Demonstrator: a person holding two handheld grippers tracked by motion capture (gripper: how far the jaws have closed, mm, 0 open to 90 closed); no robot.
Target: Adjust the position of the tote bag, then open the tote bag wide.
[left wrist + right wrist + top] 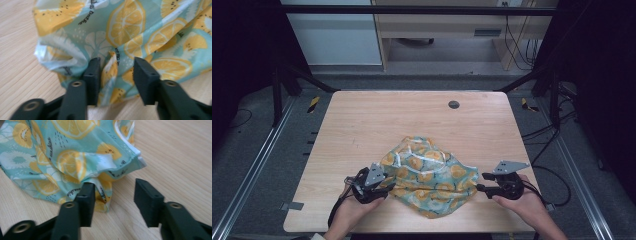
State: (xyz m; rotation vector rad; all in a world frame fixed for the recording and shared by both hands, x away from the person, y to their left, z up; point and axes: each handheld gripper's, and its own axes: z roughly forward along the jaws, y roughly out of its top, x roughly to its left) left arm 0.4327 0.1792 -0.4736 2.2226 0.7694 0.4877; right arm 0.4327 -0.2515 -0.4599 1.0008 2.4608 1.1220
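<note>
a crumpled teal cloth printed with yellow lemon slices [430,177] lies on the pale wooden desk [372,120]. left tool [117,72] is spread around a fold; right tool [113,195] gapes at a corner. best to seat each fold deep before clenching.

Soft, thin cloth [429,177] printed with lemon slices on pale teal, slightly glossy where it creases; its hem is stitched. Light wood-grain worktop [377,120], smooth and matt. Matt black plastic fingers [146,80] with a faintly layered surface, set with small metal rivets.
</note>
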